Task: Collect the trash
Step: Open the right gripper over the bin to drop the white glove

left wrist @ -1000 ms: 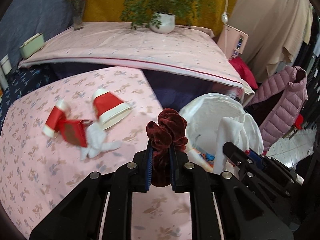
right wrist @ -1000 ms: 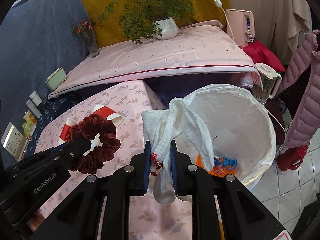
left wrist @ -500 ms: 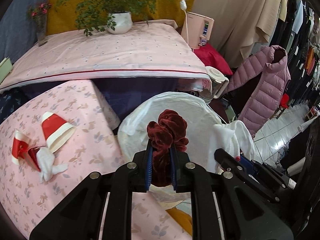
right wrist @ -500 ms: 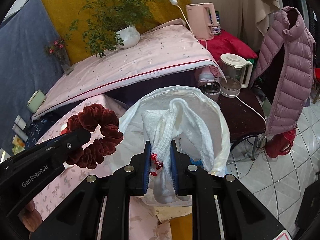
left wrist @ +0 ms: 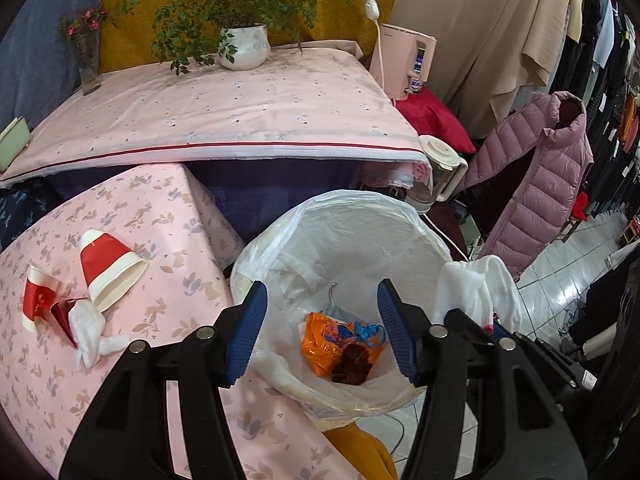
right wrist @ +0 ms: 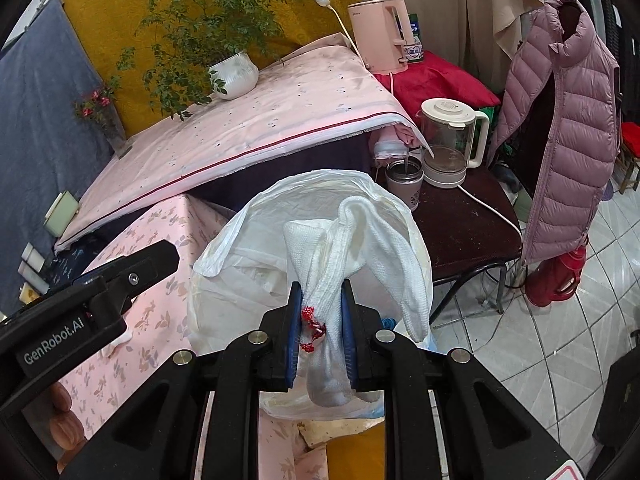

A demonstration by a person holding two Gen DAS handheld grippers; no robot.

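A bin lined with a white bag stands beside the pink floral table. My left gripper hangs over its mouth, jaws opening with nothing between them. The dark red velvet scrunchie lies in the bin on orange and blue wrappers. My right gripper is shut on a white knitted cloth with a red bead trim, held above the bin bag. On the table lie two red-and-white paper cups, a red scrap and a white knotted cloth.
Behind the bin a raised surface under a pink sheet carries a potted plant and a vase. A dark side table holds a glass kettle and a cup. A pink puffer vest hangs at the right over tiled floor.
My left gripper swung right from the table to over the bin, then its jaws parted and the scrunchie dropped into the bag. My right gripper moved the same way, still gripping the white cloth.
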